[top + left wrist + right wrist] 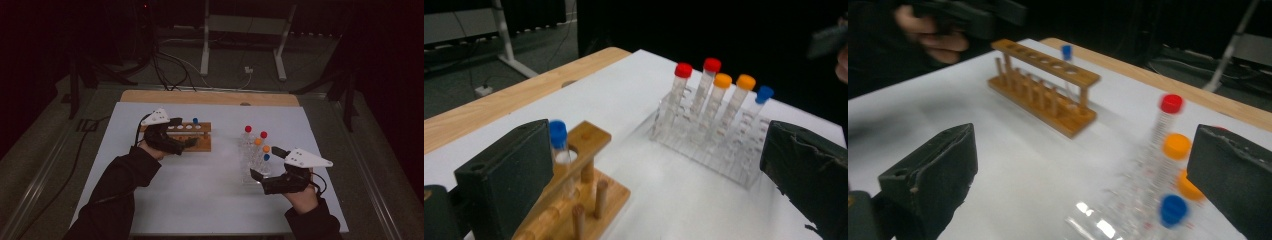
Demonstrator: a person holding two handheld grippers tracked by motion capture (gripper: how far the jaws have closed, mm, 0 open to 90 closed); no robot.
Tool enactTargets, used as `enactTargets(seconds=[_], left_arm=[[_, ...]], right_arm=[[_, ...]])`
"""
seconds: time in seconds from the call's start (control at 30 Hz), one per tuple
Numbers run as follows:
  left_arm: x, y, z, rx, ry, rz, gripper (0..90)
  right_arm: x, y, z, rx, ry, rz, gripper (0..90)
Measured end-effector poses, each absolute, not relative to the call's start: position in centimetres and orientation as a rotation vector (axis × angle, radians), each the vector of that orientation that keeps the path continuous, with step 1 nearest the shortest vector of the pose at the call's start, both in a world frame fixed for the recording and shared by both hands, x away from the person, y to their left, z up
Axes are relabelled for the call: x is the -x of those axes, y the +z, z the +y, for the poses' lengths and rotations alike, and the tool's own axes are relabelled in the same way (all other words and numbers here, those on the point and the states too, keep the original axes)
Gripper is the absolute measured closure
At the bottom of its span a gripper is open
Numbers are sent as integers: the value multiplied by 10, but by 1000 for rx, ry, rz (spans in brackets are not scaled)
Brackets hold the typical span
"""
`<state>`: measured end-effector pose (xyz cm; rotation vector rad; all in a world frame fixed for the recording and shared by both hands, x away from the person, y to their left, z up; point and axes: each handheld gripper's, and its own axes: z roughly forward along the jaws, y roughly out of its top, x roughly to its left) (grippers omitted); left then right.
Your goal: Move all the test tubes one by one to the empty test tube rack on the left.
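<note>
High view: a white mat covers most of a wooden table, whose bare far edge shows as a strip. The left gripper sits at the near side of the wooden rack, far left of centre, which holds one blue-capped tube. The right gripper is at the near right corner of the clear rack of red-, orange- and blue-capped tubes. The near middle of the mat is open; dim floor, cables and a white stand lie beyond. How wide either pair of jaws stands is hard to read here.

Left gripper view: jaws wide apart, holding nothing; the left jaw cuts off part of the wooden rack. The clear rack stands well apart on the right.

Right gripper view: jaws spread wide and empty, the blurred clear rack between them; its right side is hidden behind one jaw.
</note>
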<state>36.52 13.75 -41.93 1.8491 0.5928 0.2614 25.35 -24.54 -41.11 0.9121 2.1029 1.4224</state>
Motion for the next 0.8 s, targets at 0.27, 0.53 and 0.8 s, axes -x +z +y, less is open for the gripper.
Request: enactTargets(seconds=[0.27, 0.53, 0.8], left_arm=[[-338, -422, 146, -1851, 251, 553, 16], [-312, -432, 154, -1841, 244, 540, 16], [-296, -445, 158, -1856, 251, 539, 16]], right_arm=[[-266, -420, -265, -973, 1382, 2096, 22], [-274, -433, -276, -1046, 1313, 2098, 64], [-277, -445, -278, -1100, 1236, 2123, 259]])
